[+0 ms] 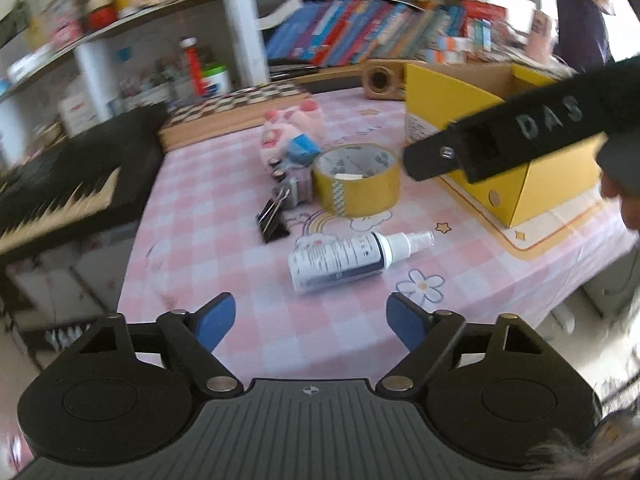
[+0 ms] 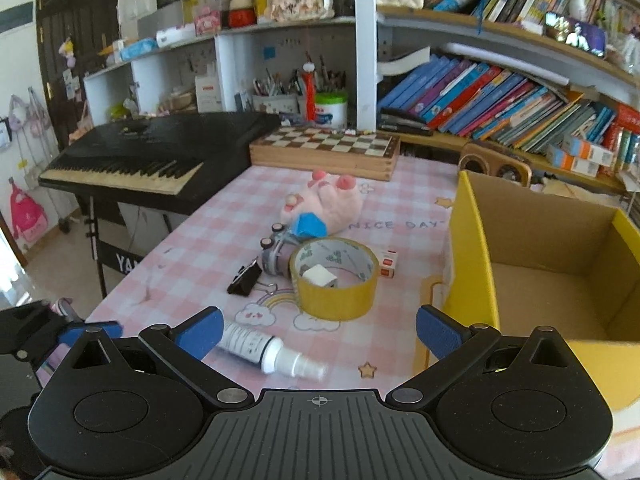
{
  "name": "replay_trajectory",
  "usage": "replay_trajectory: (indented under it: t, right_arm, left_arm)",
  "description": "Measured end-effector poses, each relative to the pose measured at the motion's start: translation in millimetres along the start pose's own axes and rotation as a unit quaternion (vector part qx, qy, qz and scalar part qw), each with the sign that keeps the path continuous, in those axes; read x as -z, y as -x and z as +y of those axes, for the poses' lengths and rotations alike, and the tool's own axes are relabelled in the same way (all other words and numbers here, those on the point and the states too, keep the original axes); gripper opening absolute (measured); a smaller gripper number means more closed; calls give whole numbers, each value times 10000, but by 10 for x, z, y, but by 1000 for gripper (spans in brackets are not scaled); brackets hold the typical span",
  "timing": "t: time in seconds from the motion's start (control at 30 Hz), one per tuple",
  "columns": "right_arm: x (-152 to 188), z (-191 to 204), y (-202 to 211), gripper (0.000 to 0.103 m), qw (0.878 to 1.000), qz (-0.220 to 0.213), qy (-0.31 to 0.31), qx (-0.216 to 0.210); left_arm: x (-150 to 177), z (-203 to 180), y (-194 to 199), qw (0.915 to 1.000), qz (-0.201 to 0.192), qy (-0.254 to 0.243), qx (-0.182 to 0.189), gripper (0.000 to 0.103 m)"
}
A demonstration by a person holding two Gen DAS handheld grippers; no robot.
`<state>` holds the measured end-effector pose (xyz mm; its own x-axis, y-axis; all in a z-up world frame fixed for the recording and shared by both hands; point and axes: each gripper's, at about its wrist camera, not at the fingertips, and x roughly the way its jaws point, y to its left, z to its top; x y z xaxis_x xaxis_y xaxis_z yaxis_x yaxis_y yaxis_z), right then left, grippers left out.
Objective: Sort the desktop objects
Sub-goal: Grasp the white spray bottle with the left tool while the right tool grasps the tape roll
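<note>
Both grippers released above a cluttered bench; sorting items lie loose beside the box.

The bench [image 2: 224, 216], under a pink checked cloth, carries an open, empty yellow cardboard box [image 2: 472, 248] at the right, with a chessboard case [image 2: 326, 152] along the far edge and a black keyboard [image 2: 160, 160] off the left side. Between them, clustered: a pink plush toy [image 2: 332, 200], a roll of yellow tape [image 2: 336, 280] lying flat with a small white block [image 2: 320, 276] inside its ring, a spray bottle [image 1: 340, 258] on its side nearest the cameras, and a black binder clip [image 2: 245, 278] left of the tape. The left gripper [image 1: 310, 316] is parted with nothing between its jaws, the bottle just ahead. The right gripper [image 2: 318, 330] is likewise spread and empty, and in the left view it crosses in front of the box.
</note>
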<state>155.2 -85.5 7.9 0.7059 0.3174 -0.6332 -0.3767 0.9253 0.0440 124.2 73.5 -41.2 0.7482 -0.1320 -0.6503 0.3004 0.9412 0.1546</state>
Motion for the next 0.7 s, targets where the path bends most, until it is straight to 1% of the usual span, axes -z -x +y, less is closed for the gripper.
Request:
replay_trajectory:
  t: [0.13,0.23,0.27,0.43,0.5,0.6,0.67,0.7]
  right_arm:
    - [-118,-8,-235,103,9998,207,-17,-41]
    - [-186,-22,-402,103,9992,393,-48,-30]
    - [-205,-30,-458,103,9989,458,-57,-9]
    - [-292,-93,-709,103,9974,698,-100,161]
    - [-328,-119,-788,103,9969,749,-129,185]
    - [-382,-146,-878,103,9968,767,-100,201]
    - [-411,-155,-939,103,9966,791,-76,204]
    - [-420,-161,-968,103,9965,813,-67,202]
  left_arm:
    - [-107,58,-218,9985,11,-265,478,69]
    - [-170,7,-360,9958,19,-530,744,65]
    - [-187,-21,-398,9947,15,-635,804,63]
    - [-258,-93,-546,9892,-36,-1135,923,60]
    - [-296,-83,-608,9860,6,-1329,1009,57]
    - [-335,-53,-701,9783,135,-1641,1260,53]
    - [-353,-43,-765,9740,195,-1800,1360,53]
    - [-359,-31,-793,9729,230,-1861,1352,51]
